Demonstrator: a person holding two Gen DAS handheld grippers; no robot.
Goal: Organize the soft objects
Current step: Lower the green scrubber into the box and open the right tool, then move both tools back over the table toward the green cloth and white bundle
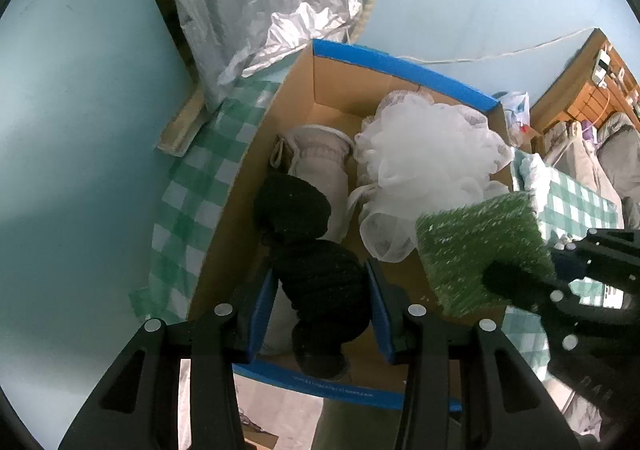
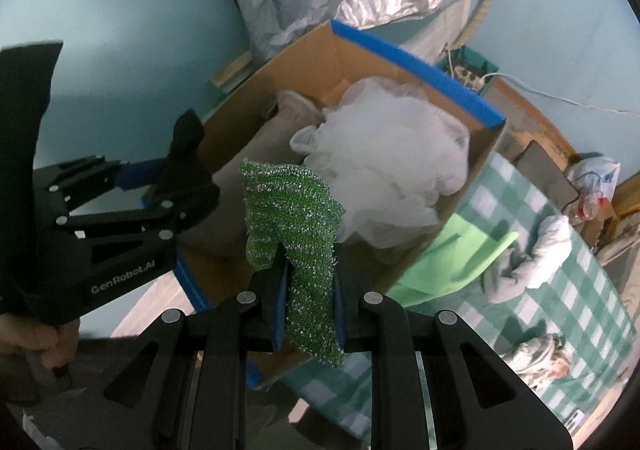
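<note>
Left tool (image 1: 320, 302) grips a black knitted bundle (image 1: 316, 274) at mid-width, hung over the cardboard box (image 1: 400, 62). Right tool (image 2: 310, 306) is clamped tight on a green mesh scourer (image 2: 296, 218), also above the box. Both items appear light and limp; pinching at the middle suits them. A white bath pouf (image 2: 384, 166) hides much of the box floor. The bundle's lower end is obscured.

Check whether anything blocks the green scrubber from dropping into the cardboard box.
The right tool holds the green scrubber over the cardboard box. The white mesh pouf fills the far right part; bare floor shows below the scrubber. The left tool, gripping a black sock, crowds the left side.
</note>
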